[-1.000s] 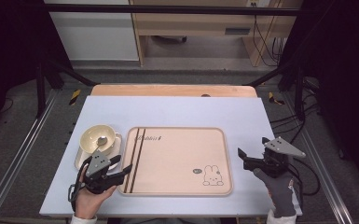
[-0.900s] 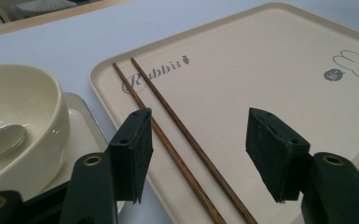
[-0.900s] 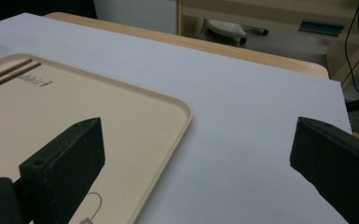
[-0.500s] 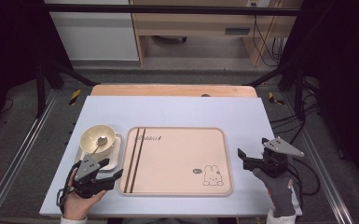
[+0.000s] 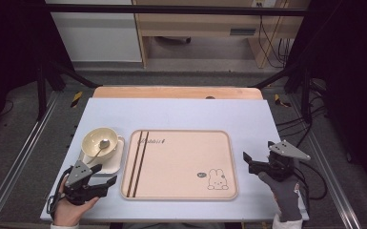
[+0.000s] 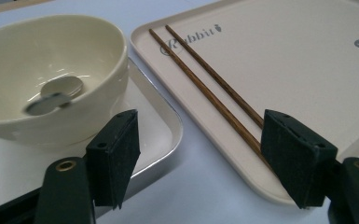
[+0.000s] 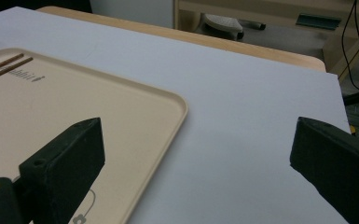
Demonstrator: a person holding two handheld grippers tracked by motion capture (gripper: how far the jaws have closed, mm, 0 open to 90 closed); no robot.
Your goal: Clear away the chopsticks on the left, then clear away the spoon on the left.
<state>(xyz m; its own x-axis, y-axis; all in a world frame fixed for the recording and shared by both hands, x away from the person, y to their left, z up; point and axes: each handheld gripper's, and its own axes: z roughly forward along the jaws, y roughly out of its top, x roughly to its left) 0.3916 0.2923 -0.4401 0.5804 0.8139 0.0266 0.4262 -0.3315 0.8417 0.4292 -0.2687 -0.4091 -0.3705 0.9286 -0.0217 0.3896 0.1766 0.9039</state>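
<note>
Meanwhile, both claws, left (image 5: 106, 183) and right (image 5: 246, 160), gape empty beside a rabbit-print tray (image 5: 181, 191) carrying chopsticks (image 5: 138, 162) on the counter (image 5: 181, 114).

Even overhead light, soft shadows, dark surroundings.

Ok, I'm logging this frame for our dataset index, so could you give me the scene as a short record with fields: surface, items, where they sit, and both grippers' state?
surface: pale table
tray: beige tray, rabbit print, centre of table
chopsticks: pair of chopsticks lying on the tray's left part
bowl: cream bowl on a small white dish, left of the tray
spoon: metal spoon in the bowl
left gripper: open, empty, near the dish's front edge
right gripper: open, empty, right of the tray
</note>
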